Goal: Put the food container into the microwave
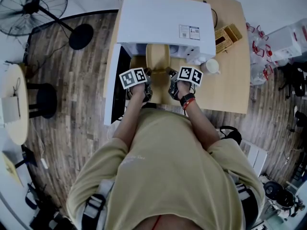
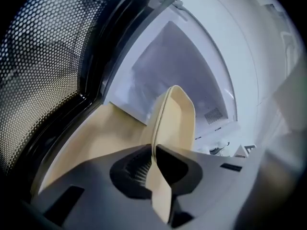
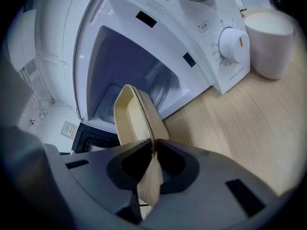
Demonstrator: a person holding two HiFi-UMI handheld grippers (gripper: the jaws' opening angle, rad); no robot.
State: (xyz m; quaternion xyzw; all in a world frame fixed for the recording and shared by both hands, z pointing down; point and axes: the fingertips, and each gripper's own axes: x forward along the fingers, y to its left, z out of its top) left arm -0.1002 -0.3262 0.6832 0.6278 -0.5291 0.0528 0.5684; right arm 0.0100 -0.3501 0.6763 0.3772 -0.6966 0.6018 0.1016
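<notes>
In front of the microwave (image 1: 165, 30), at the mouth of its cavity, I have the food container (image 1: 157, 59) carried between both tools. The microwave's door (image 1: 111, 92) is swung wide open on the microwave's left side. Its mesh window fills the left of the left gripper view, and the opening shows across its whole width in both gripper views.

On the microwave's right side, a white cup (image 1: 211, 66) stands on the table (image 1: 230, 95), just beside the control panel and its dial (image 3: 230, 42). That puts it near my right tool.

The left gripper (image 2: 153, 155) is clamped onto the container's thin beige rim, with both jaws pressed flat against the lip. The right gripper (image 3: 154, 150) is pinched the same way on the opposite rim.

The container is a shallow beige tray that I see edge-on from each tool. It runs forward from the jaws toward the microwave. In the head view its far end sits at the cavity's threshold, partly under the overhang of the microwave's top. From above, the two marker cubes sit side by side just in front of the microwave, well inside the line of the open door, with the container spanning the space between them. The table's front edge, on the side away from the microwave, lies just behind the grippers.
</notes>
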